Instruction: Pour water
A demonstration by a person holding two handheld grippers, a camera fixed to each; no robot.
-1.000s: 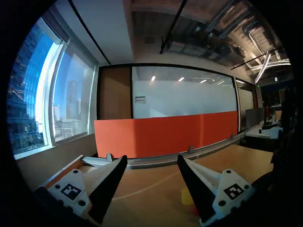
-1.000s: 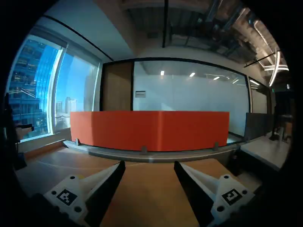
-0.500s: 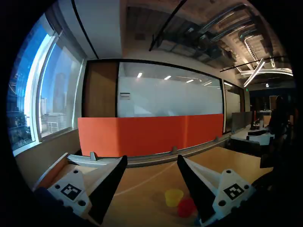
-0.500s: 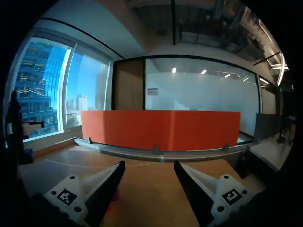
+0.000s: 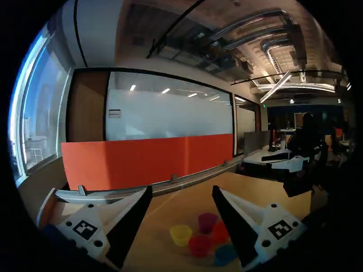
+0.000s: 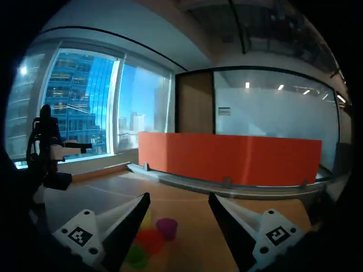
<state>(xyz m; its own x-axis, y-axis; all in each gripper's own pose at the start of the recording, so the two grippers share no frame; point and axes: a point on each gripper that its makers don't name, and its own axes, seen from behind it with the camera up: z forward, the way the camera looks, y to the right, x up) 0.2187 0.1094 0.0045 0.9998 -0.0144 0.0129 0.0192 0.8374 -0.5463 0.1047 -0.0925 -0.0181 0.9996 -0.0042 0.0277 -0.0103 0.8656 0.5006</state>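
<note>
One wooden table (image 5: 254, 186) carries everything and takes up the lower part of both views. An orange partition (image 5: 145, 161) stands along its far edge on a grey rail, with a glass wall behind it. A tall window (image 6: 86, 109) runs along the table's left edge in the right gripper view (image 6: 90, 190), where the partition (image 6: 236, 158) also shows.

The left gripper (image 5: 181, 188) hangs above the table, released, jaws spread wide with nothing between them. The right gripper (image 6: 178, 195) is released in the same way and grasps nothing.

The cups stand upright in a tight cluster out on the table, well short of the far edge. In the left gripper view, they sit low between the fingers, closer to the right one. The yellow cup (image 5: 180, 234) is at the left of the group and the purple cup (image 5: 207, 222) is farthest back. The orange cup (image 5: 220, 231) is just right of the purple cup, the red cup (image 5: 199, 245) in front, and the blue cup (image 5: 224, 254) nearest, beside the right finger.

In the right gripper view, the cluster lies by the left finger. The purple cup (image 6: 167, 226) is on its right and the red cup (image 6: 149, 239) beside it. The yellow cup (image 6: 146, 220) is half hidden by the finger, and a green cup (image 6: 135, 255) is nearest. Whether any cup holds water cannot be told.
</note>
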